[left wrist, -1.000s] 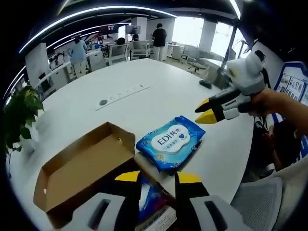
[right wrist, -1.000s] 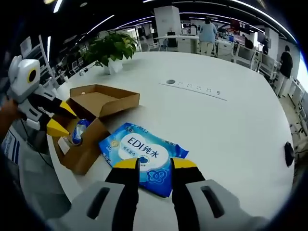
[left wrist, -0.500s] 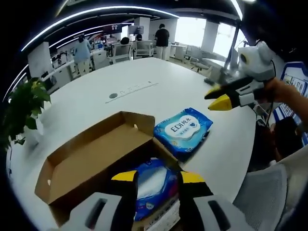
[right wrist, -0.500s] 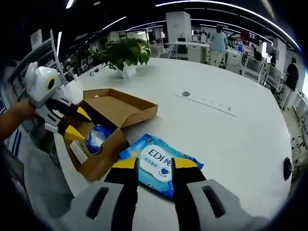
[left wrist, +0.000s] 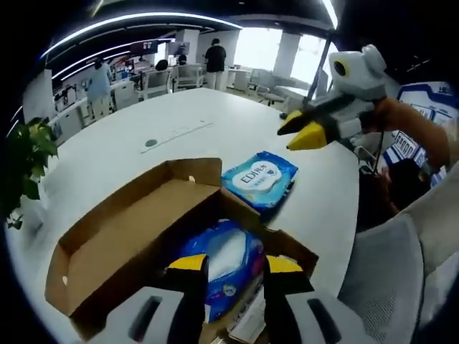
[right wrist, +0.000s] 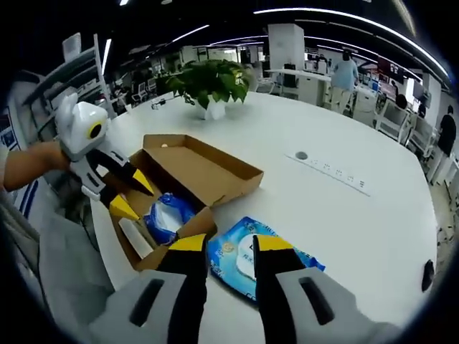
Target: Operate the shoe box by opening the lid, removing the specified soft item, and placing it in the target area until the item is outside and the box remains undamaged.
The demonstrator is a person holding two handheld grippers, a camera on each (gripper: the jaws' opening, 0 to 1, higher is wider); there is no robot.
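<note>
Looking across the wide round white table (left wrist: 143, 115), we see the brown cardboard shoe box (left wrist: 136, 236) lying open near the table's edge closest to the person, its lid (right wrist: 204, 168) folded back flat toward the table's middle. Inside the box sits a blue plastic soft pack (left wrist: 222, 258) with a white patch, and pale paper lies beside it in the right gripper view. A second blue soft pack of wipes with a white label (left wrist: 259, 179) lies flat on the table just beside the box, outside it and near the same edge; in the right gripper view this pack (right wrist: 244, 258) is partly hidden behind the jaws.

We hold the left gripper (left wrist: 228, 265) over the box, yellow tips parted with the boxed pack showing between them, gripping nothing; in the right gripper view it (right wrist: 133, 193) hangs at the box's end, jaws apart. Our right gripper (right wrist: 224, 244) hovers above the pack on the table, jaws parted and empty; in the left gripper view it (left wrist: 301, 130) is raised over the table's edge, held by a hand (left wrist: 401, 125).

A green potted plant in a white pot (right wrist: 211, 82) stands toward the far edge, and a grey power strip (right wrist: 331, 172) is set into the table's middle.
</note>
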